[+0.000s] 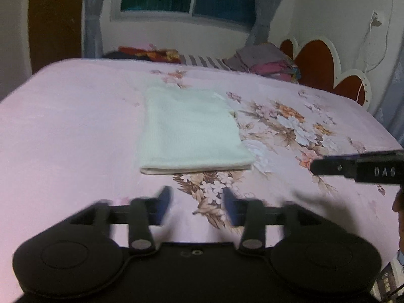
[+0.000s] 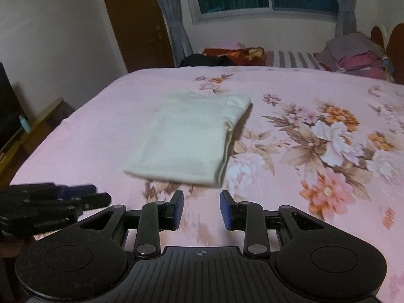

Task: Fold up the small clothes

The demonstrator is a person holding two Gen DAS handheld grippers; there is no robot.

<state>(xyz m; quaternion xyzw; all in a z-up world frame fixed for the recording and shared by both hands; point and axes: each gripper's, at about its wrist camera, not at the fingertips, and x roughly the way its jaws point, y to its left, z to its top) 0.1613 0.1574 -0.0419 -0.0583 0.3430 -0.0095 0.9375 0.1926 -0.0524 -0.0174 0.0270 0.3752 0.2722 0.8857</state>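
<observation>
Both grippers hang over the pink bedsheet (image 2: 75,131) with nothing in them, left gripper (image 1: 198,205) spread apart and right gripper (image 2: 201,208) parted too, while the folded white cloth (image 1: 192,131) lies flat on the sheet just ahead of their blue fingertips (image 2: 225,208), clear of both.

Left gripper (image 1: 198,203): jaws apart, nothing between the blue pads (image 1: 165,199), fingers smeared by blur, pointing forward and tilted downward. Right gripper (image 2: 201,208): jaws parted with a clear gap, empty, blue pads (image 2: 224,209) sharp, angled downward likewise. Seen from the left wrist, right gripper fingers (image 1: 353,168) at the right edge; from the right wrist, left gripper at the left edge, beside, not touching.
</observation>
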